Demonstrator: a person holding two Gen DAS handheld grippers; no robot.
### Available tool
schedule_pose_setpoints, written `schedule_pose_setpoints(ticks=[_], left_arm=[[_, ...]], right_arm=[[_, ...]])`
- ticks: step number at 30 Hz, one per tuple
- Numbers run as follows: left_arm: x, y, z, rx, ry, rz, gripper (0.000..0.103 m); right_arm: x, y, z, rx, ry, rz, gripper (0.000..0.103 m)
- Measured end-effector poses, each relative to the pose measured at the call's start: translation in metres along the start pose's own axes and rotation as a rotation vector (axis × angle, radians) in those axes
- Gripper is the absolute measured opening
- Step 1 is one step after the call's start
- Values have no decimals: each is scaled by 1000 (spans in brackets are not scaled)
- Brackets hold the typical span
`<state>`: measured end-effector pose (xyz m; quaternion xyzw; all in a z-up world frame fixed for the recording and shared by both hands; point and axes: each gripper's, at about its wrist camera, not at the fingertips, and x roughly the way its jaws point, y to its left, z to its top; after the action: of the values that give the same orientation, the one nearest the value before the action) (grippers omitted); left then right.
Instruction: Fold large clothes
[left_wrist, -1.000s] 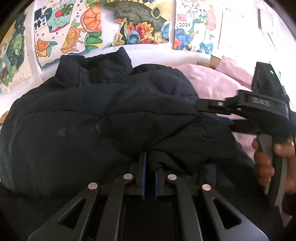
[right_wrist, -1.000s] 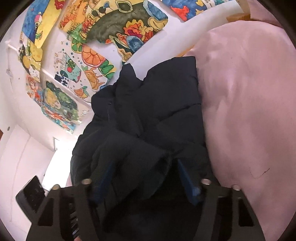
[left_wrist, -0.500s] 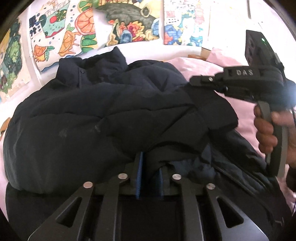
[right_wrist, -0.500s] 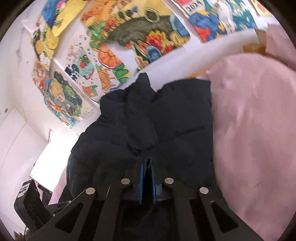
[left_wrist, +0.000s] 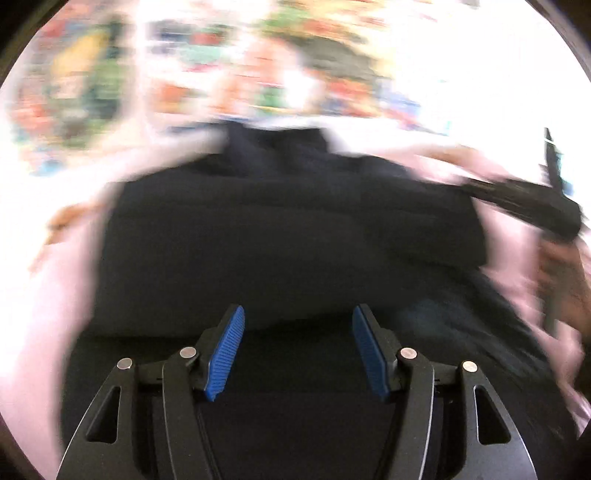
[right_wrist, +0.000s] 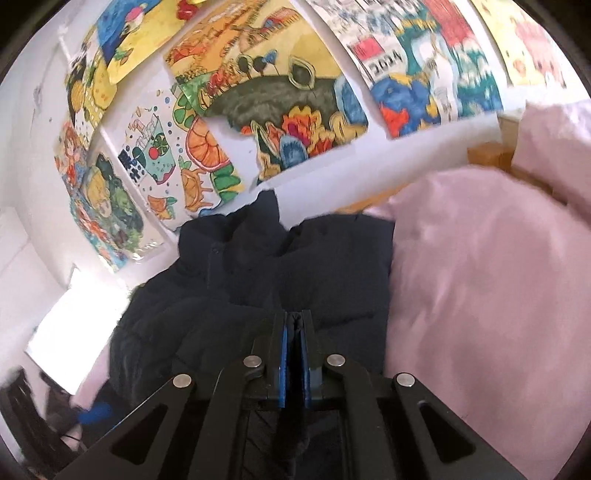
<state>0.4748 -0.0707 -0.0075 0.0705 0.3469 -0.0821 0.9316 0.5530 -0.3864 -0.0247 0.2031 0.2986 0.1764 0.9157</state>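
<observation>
Dark navy quilted puffer jacket (right_wrist: 280, 280) lies bunched on a pink bedsheet (right_wrist: 480, 295). Right gripper (right_wrist: 294, 347) is clamped on a fold of it; left gripper (left_wrist: 297, 350) hangs spread, empty. Jacket looks bulky, soft and springy; hems or seams probably grip best.

Left gripper (left_wrist: 297, 350) jaws apart; right gripper (right_wrist: 294, 354) jaws pinched.

A white wall (right_wrist: 236, 162) is covered with bright, colourful paper drawings (right_wrist: 266, 92). Below the drawings lies a soft pink bed cover (right_wrist: 480, 280). A light brown wooden block (right_wrist: 487, 157) sits just above the cover, near the wall.
</observation>
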Motion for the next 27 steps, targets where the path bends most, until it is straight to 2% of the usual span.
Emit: schedule_pose_setpoints(ticks=[2, 3, 5, 7, 9, 11, 13, 18, 20, 22, 25, 27], left_arm=[[8, 22, 8, -56, 19, 173, 61], [12, 34, 12, -93, 23, 218, 61], [17, 62, 18, -182, -10, 258, 62], [25, 86, 24, -231, -34, 296, 66], [38, 111, 30, -273, -32, 346, 66], [55, 124, 31, -280, 8, 339, 66], [69, 128, 25, -274, 53, 296, 66], [92, 124, 13, -215, 65, 290, 68], [100, 127, 11, -223, 75, 289, 74], [111, 138, 10, -250, 83, 283, 87], [123, 152, 4, -320, 98, 249, 100], [126, 160, 1, -353, 99, 222, 102]], right_arm=[[4, 11, 5, -72, -29, -59, 6], [6, 16, 6, -105, -41, -86, 6], [10, 25, 9, -164, -68, -136, 6], [20, 33, 10, -214, -79, -178, 7], [29, 35, 7, -244, -75, -212, 6], [40, 33, 1, -267, -58, -252, 6], [51, 28, -6, -296, -35, -297, 7], [76, 19, -26, -377, 9, -369, 7], [86, 19, -32, -403, 26, -390, 8], [101, 17, -39, -424, 57, -409, 8], [114, 10, -47, -423, 82, -413, 9], [118, 6, -49, -417, 86, -409, 9]])
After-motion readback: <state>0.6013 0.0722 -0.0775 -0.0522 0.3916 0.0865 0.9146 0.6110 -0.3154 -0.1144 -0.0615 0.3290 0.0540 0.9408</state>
